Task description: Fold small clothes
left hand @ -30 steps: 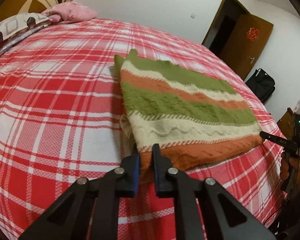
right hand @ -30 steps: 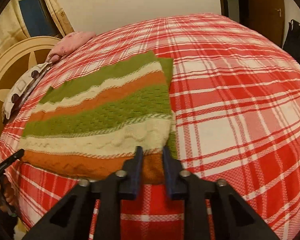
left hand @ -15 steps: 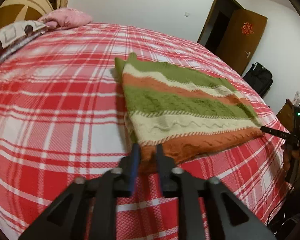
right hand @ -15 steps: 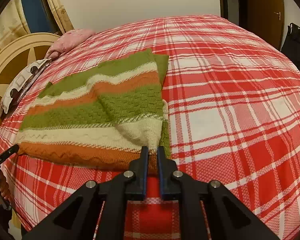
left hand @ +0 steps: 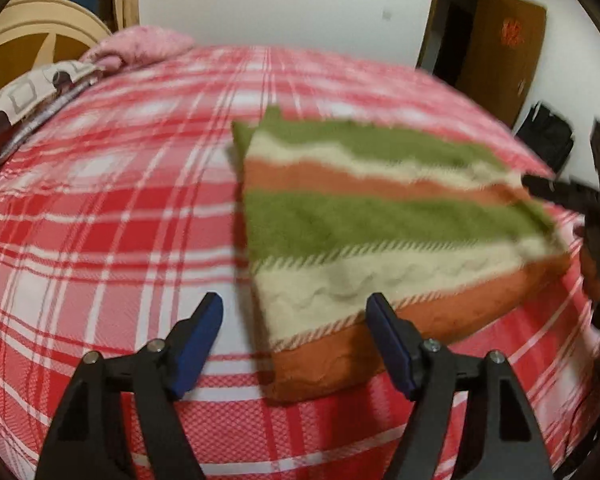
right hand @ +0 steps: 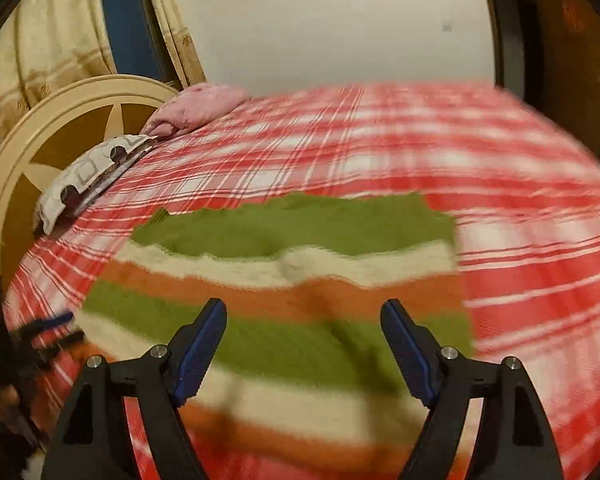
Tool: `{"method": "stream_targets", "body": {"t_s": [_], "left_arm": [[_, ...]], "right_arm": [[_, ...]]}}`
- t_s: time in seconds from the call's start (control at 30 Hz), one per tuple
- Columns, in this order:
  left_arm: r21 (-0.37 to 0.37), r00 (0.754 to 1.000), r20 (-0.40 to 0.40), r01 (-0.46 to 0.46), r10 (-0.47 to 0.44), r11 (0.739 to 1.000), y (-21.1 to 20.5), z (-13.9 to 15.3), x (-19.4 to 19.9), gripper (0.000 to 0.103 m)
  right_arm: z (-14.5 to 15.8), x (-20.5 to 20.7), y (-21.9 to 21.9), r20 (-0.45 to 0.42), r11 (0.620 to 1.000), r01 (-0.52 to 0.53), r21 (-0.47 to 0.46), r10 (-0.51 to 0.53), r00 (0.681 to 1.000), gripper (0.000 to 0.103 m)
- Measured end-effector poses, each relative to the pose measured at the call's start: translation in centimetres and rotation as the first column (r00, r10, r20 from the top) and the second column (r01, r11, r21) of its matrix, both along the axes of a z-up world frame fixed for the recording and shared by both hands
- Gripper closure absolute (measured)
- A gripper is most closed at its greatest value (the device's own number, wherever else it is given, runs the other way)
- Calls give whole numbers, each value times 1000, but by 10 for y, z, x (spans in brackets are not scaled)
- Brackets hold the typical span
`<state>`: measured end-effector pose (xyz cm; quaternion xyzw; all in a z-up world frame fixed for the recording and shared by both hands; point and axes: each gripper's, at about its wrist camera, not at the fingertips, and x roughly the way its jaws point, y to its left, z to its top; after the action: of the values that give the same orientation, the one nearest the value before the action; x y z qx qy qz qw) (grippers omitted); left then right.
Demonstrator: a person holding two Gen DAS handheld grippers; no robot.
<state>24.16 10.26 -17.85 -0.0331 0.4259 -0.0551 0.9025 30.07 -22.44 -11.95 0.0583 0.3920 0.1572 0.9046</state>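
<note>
A folded knit sweater (left hand: 364, 232) with green, cream and orange stripes lies flat on the red plaid bed; it also shows in the right wrist view (right hand: 292, 292). My left gripper (left hand: 294, 308) is open and empty, its jaws wide apart just above the sweater's near left corner. My right gripper (right hand: 302, 316) is open and empty, hovering over the sweater's near half. The right gripper shows at the right edge of the left wrist view (left hand: 556, 192), by the sweater's far right side. Both views are motion-blurred.
The red plaid bedspread (left hand: 100, 220) covers the whole bed. A pink pillow (left hand: 140, 46) and a patterned pillow (left hand: 24, 96) lie by the round wooden headboard (right hand: 60, 136). A brown door (left hand: 500, 52) and a black bag (left hand: 544, 136) stand at the far right.
Both grippers were shut on the sweater's orange hem and have let go and opened wide. The sweater now lies flat. Both grippers have lifted and the views have swung.
</note>
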Motion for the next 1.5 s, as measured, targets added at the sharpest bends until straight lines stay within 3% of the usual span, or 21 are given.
{"method": "stream_targets", "body": {"t_s": [0.1, 0.23, 0.3, 0.43, 0.53, 0.6, 0.7, 0.8, 0.93, 1.1, 1.27, 1.4, 1.5], "left_arm": [[-24, 1000, 15, 11, -10, 1000, 8, -6, -5, 25], [-35, 999, 32, 18, -17, 999, 14, -7, -11, 24], [-41, 999, 41, 20, -18, 999, 13, -7, -12, 21], [-40, 998, 53, 30, -28, 999, 10, -8, -13, 16], [-74, 998, 53, 36, -33, 997, 13, -8, -14, 14], [-62, 999, 51, 10, -7, 998, 12, -5, -16, 13], [-11, 997, 64, -37, 37, 999, 13, 1, -26, 1], [-38, 992, 98, -74, 77, 997, 26, 8, -33, 1], [-15, 984, 130, -117, 118, 993, 49, 19, -36, 0], [49, 974, 102, -206, 200, 977, 80, 17, -32, 0], [38, 967, 76, -245, 242, 969, 98, 14, -34, 0], [-27, 965, 72, -252, 253, 967, 115, 13, -38, 0], [-67, 962, 67, -261, 265, 963, 125, 13, -41, 0]], "right_arm": [[-32, 30, -7, -99, 993, 71, -94, -81, 992, 24], [-19, 17, -9, -46, 987, 108, -117, -114, 992, 24], [-8, 7, 0, -10, 997, 55, -58, -56, 998, 24], [1, 7, 36, 26, 996, -82, -43, 83, 996, 24], [-24, 30, 43, -62, 990, -48, -130, 40, 997, 24], [-34, 36, 38, -55, 989, -18, -149, 10, 998, 24], [-22, 21, 38, -42, 993, -28, -111, 23, 999, 24], [-10, -4, 48, 10, 987, -36, -156, 38, 999, 24], [0, -38, 84, 50, 976, -124, -177, 134, 990, 24], [2, -86, 157, 95, 921, -283, -267, 317, 944, 24], [-15, -127, 228, 108, 812, -405, -420, 488, 866, 24], [-33, -139, 263, 102, 751, -438, -494, 550, 829, 29], [-41, -135, 280, 107, 730, -418, -540, 553, 827, 33]]}}
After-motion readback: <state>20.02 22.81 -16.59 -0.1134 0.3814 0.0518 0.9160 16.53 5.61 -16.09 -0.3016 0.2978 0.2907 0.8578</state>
